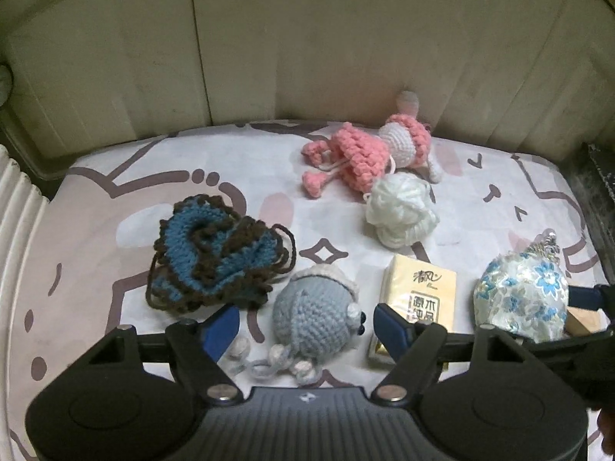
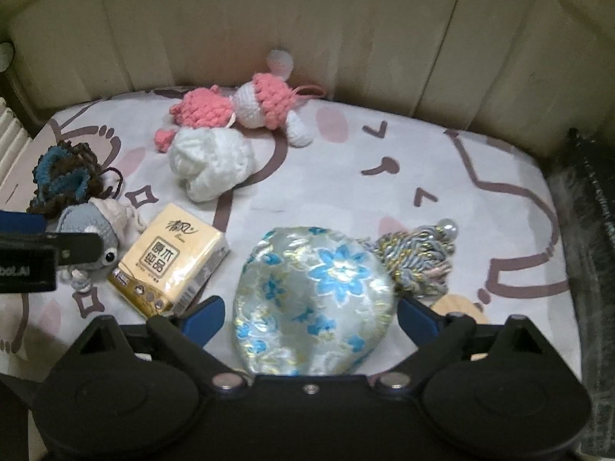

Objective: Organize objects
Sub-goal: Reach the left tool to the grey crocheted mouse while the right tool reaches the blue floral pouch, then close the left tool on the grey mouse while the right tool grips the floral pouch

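Observation:
My left gripper (image 1: 305, 320) is open, its blue fingers either side of a grey-blue crochet toy (image 1: 313, 317) without touching it; the toy also shows in the right wrist view (image 2: 90, 230). My right gripper (image 2: 309, 313) is open around a blue-flowered brocade pouch (image 2: 313, 296), also seen in the left wrist view (image 1: 522, 297). Between them lies a yellow tissue pack (image 1: 417, 296) (image 2: 169, 259). A blue-and-brown crochet piece (image 1: 217, 257) lies left. A white yarn bundle (image 1: 399, 211) and a pink-and-white crochet doll (image 1: 369, 150) lie farther back.
Everything lies on a patterned white cloth (image 2: 384, 176) bounded by beige panels (image 1: 307, 38) behind. A tassel with a bead (image 2: 419, 257) trails from the pouch. A wooden piece (image 2: 457, 305) sits by the right finger. A white ribbed object (image 1: 15, 207) stands at the left.

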Demonstrator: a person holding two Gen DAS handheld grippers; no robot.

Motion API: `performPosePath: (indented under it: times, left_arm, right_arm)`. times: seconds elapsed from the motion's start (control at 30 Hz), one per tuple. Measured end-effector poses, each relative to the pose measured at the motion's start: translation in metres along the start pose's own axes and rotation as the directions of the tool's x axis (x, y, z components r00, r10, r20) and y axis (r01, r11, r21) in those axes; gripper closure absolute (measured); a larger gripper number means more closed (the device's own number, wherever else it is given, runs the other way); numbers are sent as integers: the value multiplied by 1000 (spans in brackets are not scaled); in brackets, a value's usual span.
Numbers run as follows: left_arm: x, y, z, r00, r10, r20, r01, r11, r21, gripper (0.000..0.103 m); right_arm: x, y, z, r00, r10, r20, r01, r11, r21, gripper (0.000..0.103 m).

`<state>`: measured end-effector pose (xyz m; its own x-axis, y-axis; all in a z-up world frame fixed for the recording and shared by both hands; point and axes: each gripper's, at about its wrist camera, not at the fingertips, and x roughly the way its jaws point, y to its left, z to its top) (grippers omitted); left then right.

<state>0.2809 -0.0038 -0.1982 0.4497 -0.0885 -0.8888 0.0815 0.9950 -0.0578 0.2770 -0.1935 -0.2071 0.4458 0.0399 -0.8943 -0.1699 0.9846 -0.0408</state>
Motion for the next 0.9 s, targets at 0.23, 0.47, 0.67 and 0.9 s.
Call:
performPosePath:
  times: [0.23, 0.47, 0.67, 0.9]
  left_arm:
    - [14, 1, -2, 999, 13, -37, -13, 1000, -21, 31]
    - [17, 0, -3, 999, -29, -38, 28, 999, -33, 48]
    - [13, -1, -5, 999, -22, -39, 21, 1000, -22, 50]
    - [0, 1, -8, 999, 0, -36, -1, 999, -37, 51]
  right_arm:
    - [15, 5, -5, 999, -10, -34, 9, 1000, -27, 6]
    - [21, -10, -5, 998, 29, -60, -25, 998, 58, 15]
    - [18, -7, -6, 997, 54, -53, -51, 997, 54, 29]
    - [9, -12, -6, 997, 68, -33, -65, 994, 83, 32]
